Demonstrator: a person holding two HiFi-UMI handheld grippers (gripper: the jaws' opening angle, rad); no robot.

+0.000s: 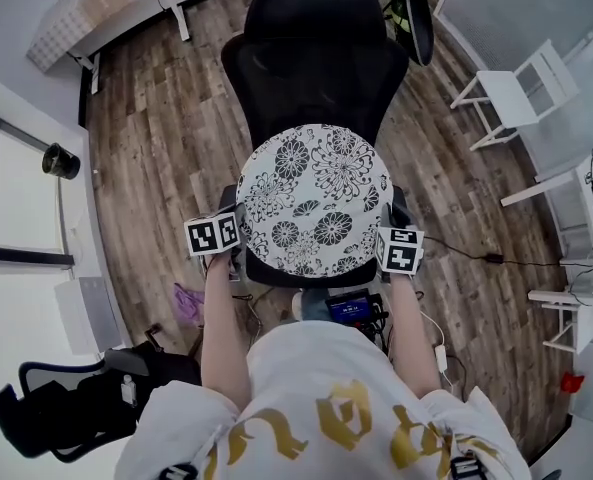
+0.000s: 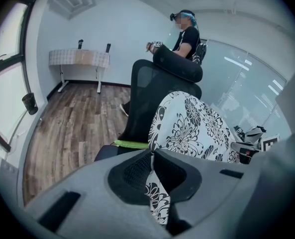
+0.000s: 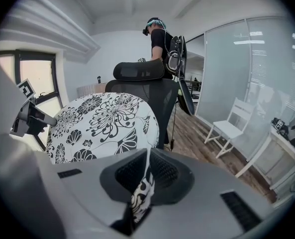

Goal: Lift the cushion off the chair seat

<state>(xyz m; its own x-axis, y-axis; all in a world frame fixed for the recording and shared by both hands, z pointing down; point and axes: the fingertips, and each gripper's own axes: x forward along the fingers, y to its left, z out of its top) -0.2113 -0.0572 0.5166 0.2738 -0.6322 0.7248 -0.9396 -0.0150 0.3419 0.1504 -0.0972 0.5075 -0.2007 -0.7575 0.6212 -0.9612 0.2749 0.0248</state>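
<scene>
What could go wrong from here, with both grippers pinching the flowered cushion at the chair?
1. The left gripper and right gripper each pinch only a thin edge of the cushion, so it may slip out.
2. The chair backrest stands right behind the cushion; its far edge may catch there.
3. A cable runs beside the chair, a possible snag.

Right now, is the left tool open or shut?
Shut. The left tool has its pads pinched on the edge of the floral cushion, with the fabric running between them.
</scene>
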